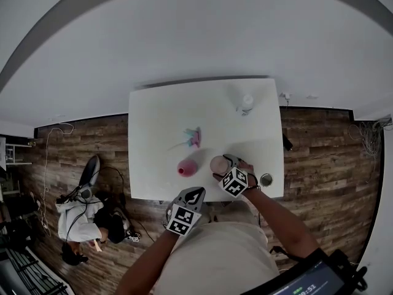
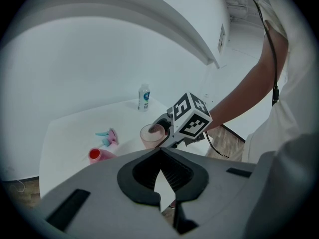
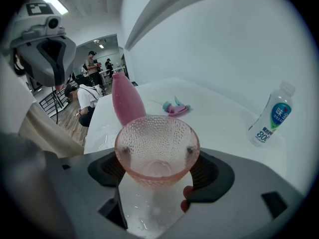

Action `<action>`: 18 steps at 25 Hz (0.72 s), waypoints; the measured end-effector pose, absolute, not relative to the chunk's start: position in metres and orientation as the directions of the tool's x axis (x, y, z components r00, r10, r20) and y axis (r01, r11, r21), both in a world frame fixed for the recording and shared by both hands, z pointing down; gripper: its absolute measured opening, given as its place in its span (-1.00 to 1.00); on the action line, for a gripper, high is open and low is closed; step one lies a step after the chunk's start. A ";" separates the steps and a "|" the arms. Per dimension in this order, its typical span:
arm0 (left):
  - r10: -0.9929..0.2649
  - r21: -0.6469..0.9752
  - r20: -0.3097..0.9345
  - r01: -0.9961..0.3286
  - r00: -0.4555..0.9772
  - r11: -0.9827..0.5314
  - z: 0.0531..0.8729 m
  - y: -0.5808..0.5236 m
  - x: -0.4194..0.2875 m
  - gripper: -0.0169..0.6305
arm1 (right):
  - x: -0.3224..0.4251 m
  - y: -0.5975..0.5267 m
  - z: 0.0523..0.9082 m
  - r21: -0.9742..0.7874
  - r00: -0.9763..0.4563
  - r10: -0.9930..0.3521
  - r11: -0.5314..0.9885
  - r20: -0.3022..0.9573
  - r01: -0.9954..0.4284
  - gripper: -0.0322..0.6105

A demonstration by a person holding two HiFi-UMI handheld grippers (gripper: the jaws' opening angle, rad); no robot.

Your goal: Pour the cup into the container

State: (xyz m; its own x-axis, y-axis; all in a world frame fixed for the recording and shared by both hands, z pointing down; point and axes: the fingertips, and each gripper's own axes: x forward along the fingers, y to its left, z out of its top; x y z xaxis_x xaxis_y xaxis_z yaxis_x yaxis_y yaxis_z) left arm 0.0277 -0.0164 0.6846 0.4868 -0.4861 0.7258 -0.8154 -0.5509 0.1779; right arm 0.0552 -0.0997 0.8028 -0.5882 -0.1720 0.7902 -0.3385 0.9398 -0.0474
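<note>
The right tool (image 1: 223, 167) pinches the cup (image 1: 218, 163), with the container (image 1: 187, 168) at its nine o'clock. The left tool (image 2: 160, 193) is pressed together.

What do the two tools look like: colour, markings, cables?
Left tool and right tool: grey bodies, black ribbed pads. Each carries a cube of black-and-white square markers. Forearms bare, light clothing. A black cable hangs by the right arm.
</note>
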 end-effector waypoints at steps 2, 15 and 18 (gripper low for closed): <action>-0.488 0.176 0.727 -0.818 0.483 -0.548 0.684 -0.016 0.026 -0.91 | 0.054 -0.100 0.802 -0.044 -0.591 -0.176 0.940 0.787 -0.339 0.28; -0.493 0.171 0.731 -0.826 0.472 -0.537 0.685 -0.025 0.019 -0.91 | 0.049 -0.109 0.806 0.019 -0.610 -0.235 0.941 0.756 -0.339 0.28; -0.497 0.169 0.729 -0.827 0.471 -0.536 0.686 -0.026 0.017 -0.91 | 0.051 -0.105 0.812 0.020 -0.600 -0.225 0.944 0.768 -0.328 0.28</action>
State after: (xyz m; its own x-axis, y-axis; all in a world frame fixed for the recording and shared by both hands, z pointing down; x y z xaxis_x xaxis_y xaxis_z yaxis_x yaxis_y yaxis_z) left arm 0.0165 -0.0265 0.6859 0.4710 -0.4967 0.7290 -0.8272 -0.5358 0.1693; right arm 0.0508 -0.1054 0.8124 -0.6000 -0.2251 0.7677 -0.3283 0.9443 0.0202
